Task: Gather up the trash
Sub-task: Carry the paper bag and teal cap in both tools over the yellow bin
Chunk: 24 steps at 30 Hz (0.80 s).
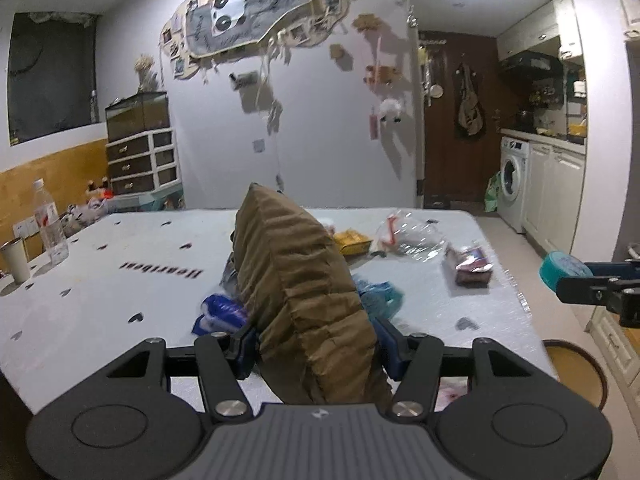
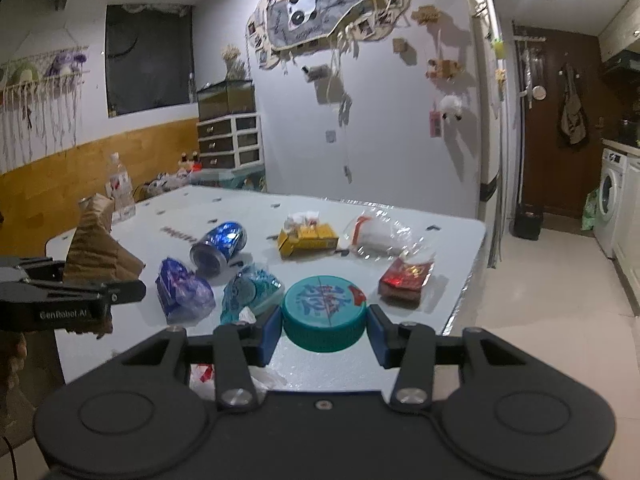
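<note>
My left gripper is shut on a crumpled brown paper bag, which stands upright between the blue pads above the white table. My right gripper is shut on a round teal lid, held flat over the table's near edge. In the right wrist view, the left gripper and its paper bag are at the left. On the table lie a blue can, a blue wrapper, a teal wrapper, a yellow box, a clear plastic bag and a red packet.
A water bottle and a pale cup stand at the table's left edge. A round brown object sits on the floor by the table's right corner. Beyond are a washing machine and a drawer unit.
</note>
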Tool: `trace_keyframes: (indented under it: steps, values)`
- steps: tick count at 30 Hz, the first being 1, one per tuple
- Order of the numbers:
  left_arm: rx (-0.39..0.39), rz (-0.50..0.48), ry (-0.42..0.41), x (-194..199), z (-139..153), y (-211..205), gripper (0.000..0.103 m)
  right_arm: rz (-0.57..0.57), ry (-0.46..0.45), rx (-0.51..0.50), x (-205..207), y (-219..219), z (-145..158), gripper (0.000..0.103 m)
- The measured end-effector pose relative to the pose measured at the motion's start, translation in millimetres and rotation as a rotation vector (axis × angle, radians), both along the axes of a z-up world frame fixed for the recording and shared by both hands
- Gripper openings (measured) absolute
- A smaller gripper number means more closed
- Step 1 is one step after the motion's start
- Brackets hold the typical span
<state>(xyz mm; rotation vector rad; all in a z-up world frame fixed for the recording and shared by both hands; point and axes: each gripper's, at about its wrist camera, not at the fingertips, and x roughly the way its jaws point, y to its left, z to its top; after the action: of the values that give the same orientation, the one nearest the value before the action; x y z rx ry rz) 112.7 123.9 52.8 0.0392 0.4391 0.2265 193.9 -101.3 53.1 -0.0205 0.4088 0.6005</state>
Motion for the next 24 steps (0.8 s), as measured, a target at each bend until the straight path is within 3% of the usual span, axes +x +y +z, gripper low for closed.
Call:
trace_keyframes:
  steps: [10, 24]
  values:
    - [-0.020, -0.084, -0.049, -2, 16, -47, 0.059, -0.084, -0.028, -0.002, -20, -42, 12, 0.047]
    - [-0.054, -0.230, -0.026, 30, 8, -118, 0.059, -0.233, -0.029, -0.021, -26, -110, 18, 0.047]
